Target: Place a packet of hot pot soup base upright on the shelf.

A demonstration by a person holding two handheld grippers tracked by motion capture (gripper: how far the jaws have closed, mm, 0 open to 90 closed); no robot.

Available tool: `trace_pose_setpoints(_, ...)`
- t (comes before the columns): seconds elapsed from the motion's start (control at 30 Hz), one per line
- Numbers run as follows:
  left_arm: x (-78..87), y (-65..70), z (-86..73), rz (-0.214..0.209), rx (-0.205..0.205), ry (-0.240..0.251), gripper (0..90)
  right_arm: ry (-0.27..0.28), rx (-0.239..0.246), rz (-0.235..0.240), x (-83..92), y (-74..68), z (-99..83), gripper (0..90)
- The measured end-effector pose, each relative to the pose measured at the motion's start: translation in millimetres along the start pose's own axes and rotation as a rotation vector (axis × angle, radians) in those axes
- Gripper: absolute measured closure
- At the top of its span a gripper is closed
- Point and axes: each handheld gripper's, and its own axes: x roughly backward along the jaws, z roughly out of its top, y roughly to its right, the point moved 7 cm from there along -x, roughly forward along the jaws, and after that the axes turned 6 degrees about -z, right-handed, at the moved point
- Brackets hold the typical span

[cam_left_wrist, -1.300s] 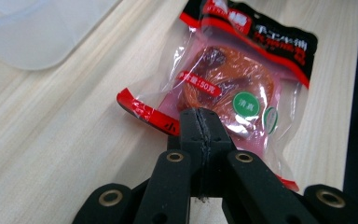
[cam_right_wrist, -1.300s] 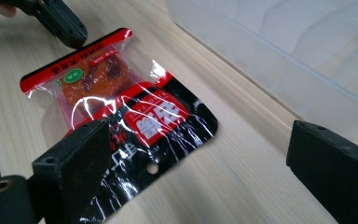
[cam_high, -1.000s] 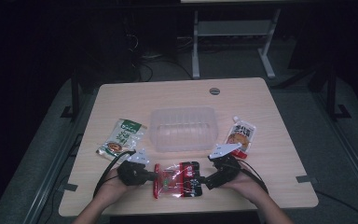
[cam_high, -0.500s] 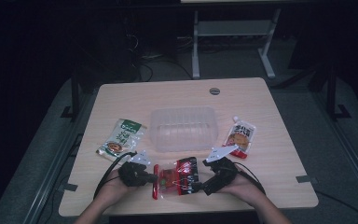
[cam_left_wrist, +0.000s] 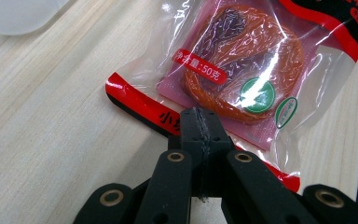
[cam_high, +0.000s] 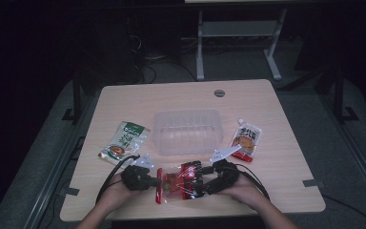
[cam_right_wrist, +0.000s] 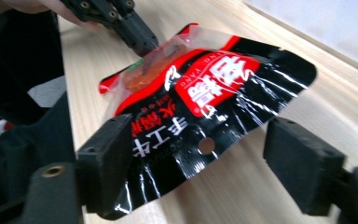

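A red and black snack packet (cam_high: 181, 180) with a clear window lies near the table's front edge between both hands. My left gripper (cam_high: 156, 182) is shut on its red sealed end (cam_left_wrist: 168, 116), the closed jaws (cam_left_wrist: 199, 122) pinching the film. My right gripper (cam_high: 204, 183) is open around the packet's black printed end (cam_right_wrist: 205, 107), which is raised off the wood. Its jaws have just been closing. In the right gripper view (cam_right_wrist: 205, 161) the far pad still stands apart from the film. The left gripper (cam_right_wrist: 140, 35) shows beyond, at the packet's far end.
A clear plastic tub (cam_high: 187, 131) stands mid-table behind the packet. A green pouch (cam_high: 124, 142) lies to its left, and a white and orange pouch (cam_high: 246, 137) to its right. A cable hole (cam_high: 219, 92) sits near the far edge. The table's front edge runs just below the hands.
The right gripper has shifted slightly left onto the packet's black end, and its jaws have narrowed. That end of the packet has lifted. The left gripper has stayed put.
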Motion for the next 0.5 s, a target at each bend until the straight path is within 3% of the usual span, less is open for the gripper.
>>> trace_pose_setpoints(0.17,0.3,0.3,-0.1,0.003,0.001,-0.004,89.7,-0.004,-0.001,0.046,-2.1,-4.3,1.3,38.8)
trace_pose_setpoints(0.2,0.3,0.2,-0.1,0.005,-0.001,-0.006,89.7,-0.007,0.000,0.062,-1.4,-6.2,1.2,47.4)
trace_pose_setpoints(0.27,0.2,0.2,0.1,0.007,-0.002,-0.006,89.7,0.003,0.000,0.061,0.2,-7.4,2.9,55.4)
trace_pose_setpoints(0.5,-0.9,1.3,1.1,0.012,0.006,0.001,89.7,0.017,0.021,0.106,1.0,-13.1,7.1,74.2)
